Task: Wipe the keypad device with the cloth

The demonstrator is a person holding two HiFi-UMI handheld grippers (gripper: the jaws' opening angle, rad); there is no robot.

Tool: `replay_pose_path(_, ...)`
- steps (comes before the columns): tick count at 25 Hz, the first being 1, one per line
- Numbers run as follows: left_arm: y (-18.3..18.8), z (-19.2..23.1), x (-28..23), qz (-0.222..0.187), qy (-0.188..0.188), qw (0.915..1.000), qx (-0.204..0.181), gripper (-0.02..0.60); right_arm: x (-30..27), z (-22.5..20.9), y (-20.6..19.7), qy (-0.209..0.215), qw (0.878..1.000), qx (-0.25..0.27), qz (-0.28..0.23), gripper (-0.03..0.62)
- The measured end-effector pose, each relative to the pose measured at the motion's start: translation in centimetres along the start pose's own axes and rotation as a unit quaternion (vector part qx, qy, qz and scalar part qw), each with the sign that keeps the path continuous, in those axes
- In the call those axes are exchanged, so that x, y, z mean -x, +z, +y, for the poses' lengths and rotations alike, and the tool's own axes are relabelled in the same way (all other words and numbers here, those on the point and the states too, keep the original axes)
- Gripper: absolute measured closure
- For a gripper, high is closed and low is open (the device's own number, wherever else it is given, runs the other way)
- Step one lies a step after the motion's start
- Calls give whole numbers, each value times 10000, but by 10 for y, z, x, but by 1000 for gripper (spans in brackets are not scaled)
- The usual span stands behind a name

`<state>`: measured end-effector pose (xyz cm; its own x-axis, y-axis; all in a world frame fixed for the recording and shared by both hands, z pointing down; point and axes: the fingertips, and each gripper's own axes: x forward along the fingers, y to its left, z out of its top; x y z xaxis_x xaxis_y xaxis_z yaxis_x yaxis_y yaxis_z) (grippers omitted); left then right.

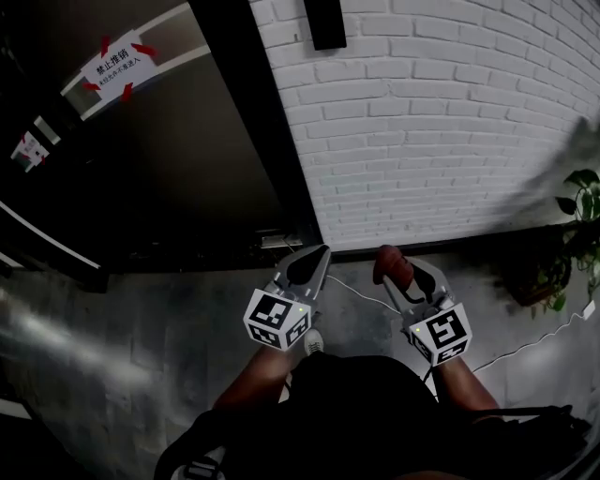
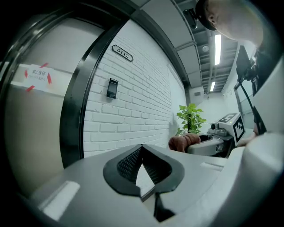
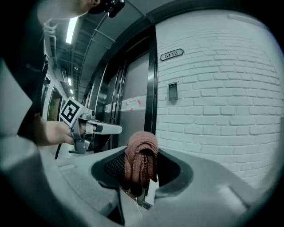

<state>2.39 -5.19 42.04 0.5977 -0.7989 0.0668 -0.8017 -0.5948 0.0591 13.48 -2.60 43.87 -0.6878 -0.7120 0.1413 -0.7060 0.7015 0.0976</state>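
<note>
The keypad device point(image 2: 112, 88) is a small dark panel high on the white brick wall, also seen as the keypad point(image 3: 172, 91) and the keypad point(image 1: 328, 23). A rolled brown cloth point(image 3: 141, 162) sticks up between the jaws of my right gripper point(image 3: 142, 153), which is shut on it. In the head view the cloth point(image 1: 391, 266) and right gripper point(image 1: 401, 272) are low, well below the keypad. My left gripper point(image 1: 317, 258) is beside it on the left. The left gripper point(image 2: 142, 148) has its jaws together at the tips with nothing between them.
A dark door with a paper notice point(image 1: 117, 67) marked by red arrows stands left of the brick wall. A number plate point(image 3: 171, 54) hangs above the keypad. A potted plant point(image 1: 579, 230) is at the right, and a white cable point(image 1: 525, 347) runs over the grey floor.
</note>
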Motion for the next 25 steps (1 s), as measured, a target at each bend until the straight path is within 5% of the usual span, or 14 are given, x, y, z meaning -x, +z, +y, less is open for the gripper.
replay_pose_path(9, 10, 56, -15, 39, -165, 9999, -14, 565, -68, -9, 21, -46, 9999, 51, -111, 450)
replay_pose_path(25, 9, 159, -37, 154, -1286, 9915, -82, 565, -190, -25, 91, -998, 9930, 536, -324, 450)
